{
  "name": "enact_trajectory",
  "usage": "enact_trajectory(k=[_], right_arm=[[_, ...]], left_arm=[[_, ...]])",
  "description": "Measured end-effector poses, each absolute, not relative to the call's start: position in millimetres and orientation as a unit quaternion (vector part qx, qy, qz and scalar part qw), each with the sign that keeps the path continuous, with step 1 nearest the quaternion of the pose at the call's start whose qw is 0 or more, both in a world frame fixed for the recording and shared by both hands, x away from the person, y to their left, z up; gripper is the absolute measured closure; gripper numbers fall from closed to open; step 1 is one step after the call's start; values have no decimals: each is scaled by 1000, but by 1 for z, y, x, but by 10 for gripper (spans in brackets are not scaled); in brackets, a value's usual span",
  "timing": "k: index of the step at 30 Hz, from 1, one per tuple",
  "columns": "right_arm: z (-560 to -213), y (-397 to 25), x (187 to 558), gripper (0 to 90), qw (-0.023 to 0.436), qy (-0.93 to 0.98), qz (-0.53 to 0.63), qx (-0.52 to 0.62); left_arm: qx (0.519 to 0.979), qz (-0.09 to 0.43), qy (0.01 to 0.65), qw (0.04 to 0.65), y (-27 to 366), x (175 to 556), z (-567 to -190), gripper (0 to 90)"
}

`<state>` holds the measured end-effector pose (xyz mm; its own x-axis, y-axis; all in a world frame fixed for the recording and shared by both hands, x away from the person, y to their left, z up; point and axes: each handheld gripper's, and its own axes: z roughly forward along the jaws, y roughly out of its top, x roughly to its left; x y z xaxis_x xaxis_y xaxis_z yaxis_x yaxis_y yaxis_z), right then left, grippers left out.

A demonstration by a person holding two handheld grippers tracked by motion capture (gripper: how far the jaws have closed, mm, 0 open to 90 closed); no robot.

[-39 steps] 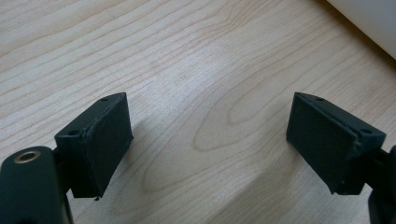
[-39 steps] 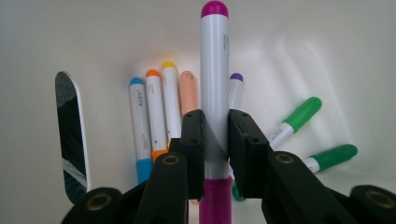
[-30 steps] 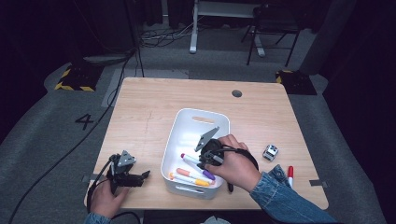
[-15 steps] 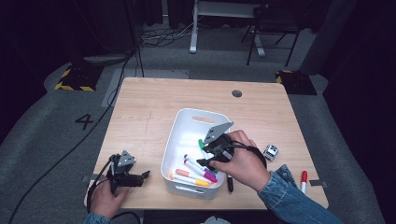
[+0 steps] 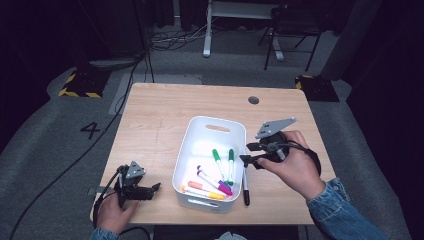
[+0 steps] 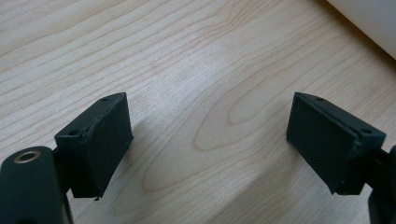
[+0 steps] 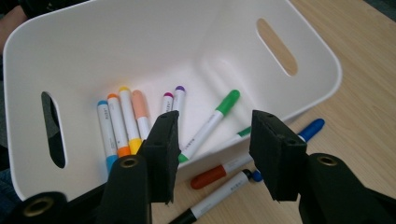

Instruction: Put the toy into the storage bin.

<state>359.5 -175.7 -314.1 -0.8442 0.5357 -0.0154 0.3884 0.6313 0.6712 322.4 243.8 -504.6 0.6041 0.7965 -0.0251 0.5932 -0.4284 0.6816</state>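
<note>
Coloured markers (image 7: 205,128) lie flat in the white bin (image 5: 200,132).

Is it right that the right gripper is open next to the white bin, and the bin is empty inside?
Not quite. The right gripper is open beside the white bin, but the bin is not empty: coloured markers lie on its bottom, among them a green-capped one. The right gripper view shows them plainly, and the high view does too.
</note>
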Motion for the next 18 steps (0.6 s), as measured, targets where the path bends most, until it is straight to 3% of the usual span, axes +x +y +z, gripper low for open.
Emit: enact_trajectory(k=[7, 18], right_arm=[[-319, -204, 371, 541, 121, 881, 343, 302], [-364, -216, 407, 525, 121, 874, 324, 342]], left_arm=[[831, 153, 418, 333, 244, 322, -505, 144], [831, 153, 418, 333, 244, 322, -505, 144]])
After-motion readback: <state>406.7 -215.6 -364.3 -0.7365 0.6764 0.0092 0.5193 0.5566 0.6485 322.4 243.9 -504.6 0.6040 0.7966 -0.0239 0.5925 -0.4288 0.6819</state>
